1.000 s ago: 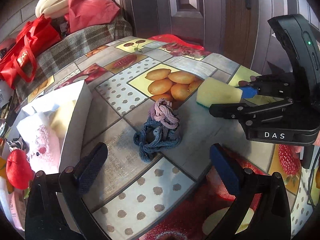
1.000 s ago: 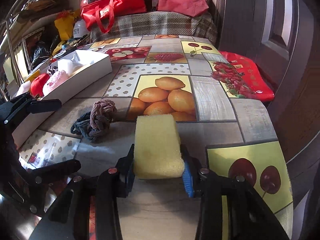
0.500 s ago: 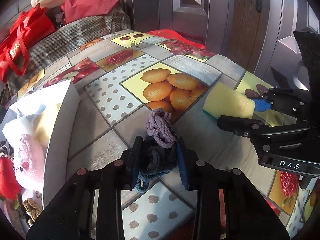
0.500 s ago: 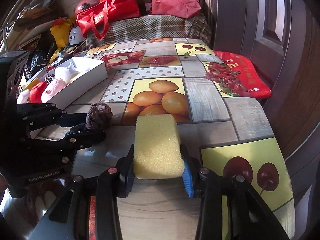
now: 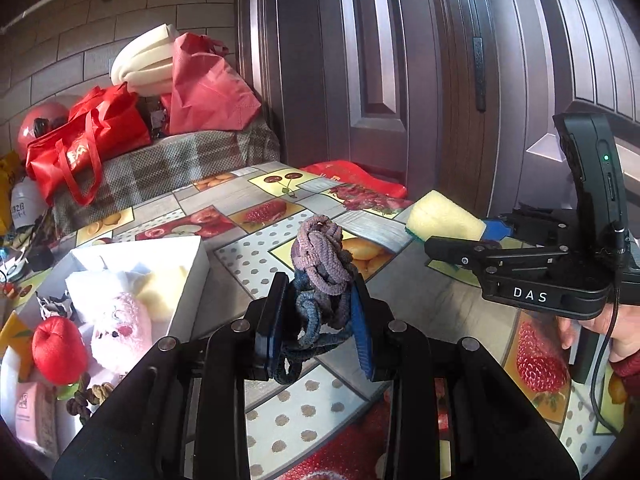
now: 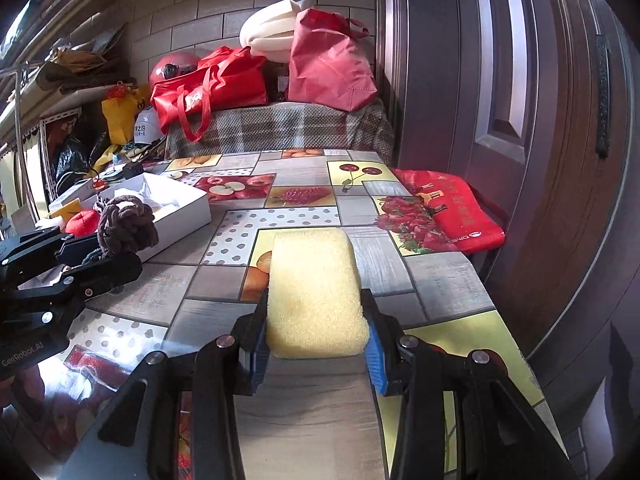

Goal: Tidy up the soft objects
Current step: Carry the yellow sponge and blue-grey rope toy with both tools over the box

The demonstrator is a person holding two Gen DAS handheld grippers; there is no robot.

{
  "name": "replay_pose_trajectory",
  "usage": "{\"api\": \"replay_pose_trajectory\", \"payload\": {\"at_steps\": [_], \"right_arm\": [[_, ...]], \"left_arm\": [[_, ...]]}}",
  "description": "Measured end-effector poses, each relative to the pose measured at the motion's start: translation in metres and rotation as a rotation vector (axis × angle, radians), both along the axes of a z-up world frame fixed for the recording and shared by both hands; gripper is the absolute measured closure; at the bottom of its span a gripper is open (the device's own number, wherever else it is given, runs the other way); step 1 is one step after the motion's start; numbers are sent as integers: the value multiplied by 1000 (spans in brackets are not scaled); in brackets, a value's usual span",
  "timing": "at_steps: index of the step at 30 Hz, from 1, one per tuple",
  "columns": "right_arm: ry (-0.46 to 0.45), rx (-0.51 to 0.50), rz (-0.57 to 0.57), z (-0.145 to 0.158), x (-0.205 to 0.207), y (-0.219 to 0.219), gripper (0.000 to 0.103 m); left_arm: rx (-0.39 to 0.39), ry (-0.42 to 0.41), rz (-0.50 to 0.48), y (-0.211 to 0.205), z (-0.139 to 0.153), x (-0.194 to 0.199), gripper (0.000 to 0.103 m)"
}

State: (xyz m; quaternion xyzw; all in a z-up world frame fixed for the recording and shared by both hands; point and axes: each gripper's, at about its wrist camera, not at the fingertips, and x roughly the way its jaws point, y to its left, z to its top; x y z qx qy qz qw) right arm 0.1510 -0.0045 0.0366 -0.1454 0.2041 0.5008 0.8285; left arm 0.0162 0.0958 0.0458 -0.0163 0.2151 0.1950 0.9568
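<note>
Lifted off the tabletop (image 5: 424, 304) since a second ago, one knotted rope bundle (image 5: 320, 276) stands upright, purple end up, clenched by the left gripper (image 5: 318, 320). One yellow sponge (image 6: 316, 292), long axis pointing away, sits clamped between the right gripper (image 6: 316, 340) fingers; one white box (image 5: 188, 280) lies left.

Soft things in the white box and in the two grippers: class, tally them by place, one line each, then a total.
In the white box: 2, a pink plush toy and a red plush apple.
In the left gripper: 1, a knotted rope bundle.
In the right gripper: 1, a yellow sponge.
Total: 4
</note>
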Motion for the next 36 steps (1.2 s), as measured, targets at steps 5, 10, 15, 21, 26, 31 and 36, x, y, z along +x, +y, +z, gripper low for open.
{"api": "replay_pose_trajectory", "payload": {"at_steps": [5, 10, 15, 21, 26, 31, 36], "right_arm": [[-39, 13, -25, 2, -3, 0, 63], [-1, 25, -31, 1, -9, -1, 63], [-47, 36, -25, 2, -26, -1, 63], [-48, 39, 8, 2, -43, 8, 63], [-33, 50, 45, 3, -60, 19, 63], [-35, 79, 97, 4, -84, 32, 62], [-34, 83, 160, 4, -110, 51, 62]], "left_arm": [[19, -14, 8, -6, 1, -20, 74], [10, -28, 14, -5, 1, -35, 74], [-18, -46, 42, 2, 1, -51, 74], [22, -55, 56, 0, 1, -75, 74], [14, -61, 95, 13, 1, -96, 74], [23, -68, 158, 29, 0, -115, 74], [30, -72, 215, 44, -2, -135, 74]]}}
